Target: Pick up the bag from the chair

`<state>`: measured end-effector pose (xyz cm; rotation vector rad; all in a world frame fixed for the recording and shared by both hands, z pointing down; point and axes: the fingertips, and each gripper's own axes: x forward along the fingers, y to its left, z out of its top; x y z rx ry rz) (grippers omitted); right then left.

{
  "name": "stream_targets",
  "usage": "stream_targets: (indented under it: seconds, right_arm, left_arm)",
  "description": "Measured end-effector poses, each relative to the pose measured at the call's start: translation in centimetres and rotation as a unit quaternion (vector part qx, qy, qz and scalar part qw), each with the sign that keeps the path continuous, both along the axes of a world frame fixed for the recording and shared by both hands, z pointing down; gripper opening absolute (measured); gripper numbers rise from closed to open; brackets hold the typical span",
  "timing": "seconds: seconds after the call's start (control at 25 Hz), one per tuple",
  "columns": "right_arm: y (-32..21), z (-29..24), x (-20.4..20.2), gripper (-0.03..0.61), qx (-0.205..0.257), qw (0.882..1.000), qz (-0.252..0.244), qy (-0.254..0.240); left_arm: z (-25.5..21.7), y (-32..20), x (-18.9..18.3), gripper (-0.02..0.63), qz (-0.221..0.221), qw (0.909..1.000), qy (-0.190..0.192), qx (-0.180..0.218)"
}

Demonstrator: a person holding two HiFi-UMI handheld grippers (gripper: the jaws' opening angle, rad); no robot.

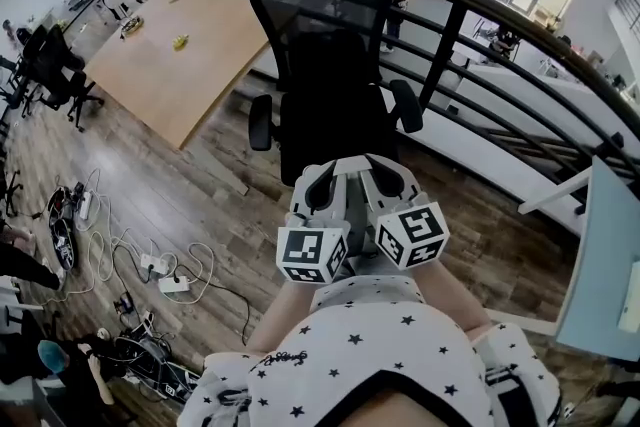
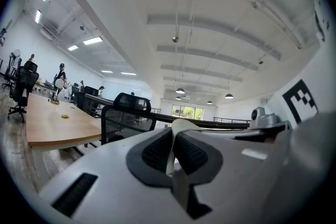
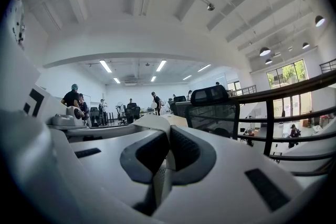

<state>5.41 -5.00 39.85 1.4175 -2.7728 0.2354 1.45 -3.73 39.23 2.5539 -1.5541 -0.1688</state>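
Observation:
A black mesh office chair (image 1: 330, 45) stands on the wood floor straight ahead, facing me. No bag shows in any view, and the two grippers hide most of the chair's seat. My left gripper (image 1: 320, 180) and right gripper (image 1: 385, 175) are held side by side close to my body, just in front of that seat. Both have their dark pads pressed together with nothing between them. The chair's backrest (image 2: 126, 118) rises beyond the shut left gripper (image 2: 173, 134) in the left gripper view. It also stands behind the shut right gripper (image 3: 168, 136), where the backrest (image 3: 212, 113) sits right of centre.
A light wooden table (image 1: 175, 55) stands to the chair's left. A dark curved railing (image 1: 480, 25) runs behind the chair. Cables and power strips (image 1: 150, 265) lie on the floor at left, near other black chairs (image 1: 55, 75). A desk edge (image 1: 610, 265) sits at right.

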Motion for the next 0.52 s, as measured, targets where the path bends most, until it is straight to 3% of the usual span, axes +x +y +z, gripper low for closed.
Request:
stream_targets:
  seconds: [0.52]
  right_arm:
    - [-0.28,-0.71,-0.36,-0.002,0.002,1.000,-0.008,-0.001]
  left_arm:
    - [-0.63,-0.50,-0.36,0.015,-0.004,1.0000,0.007,0.000]
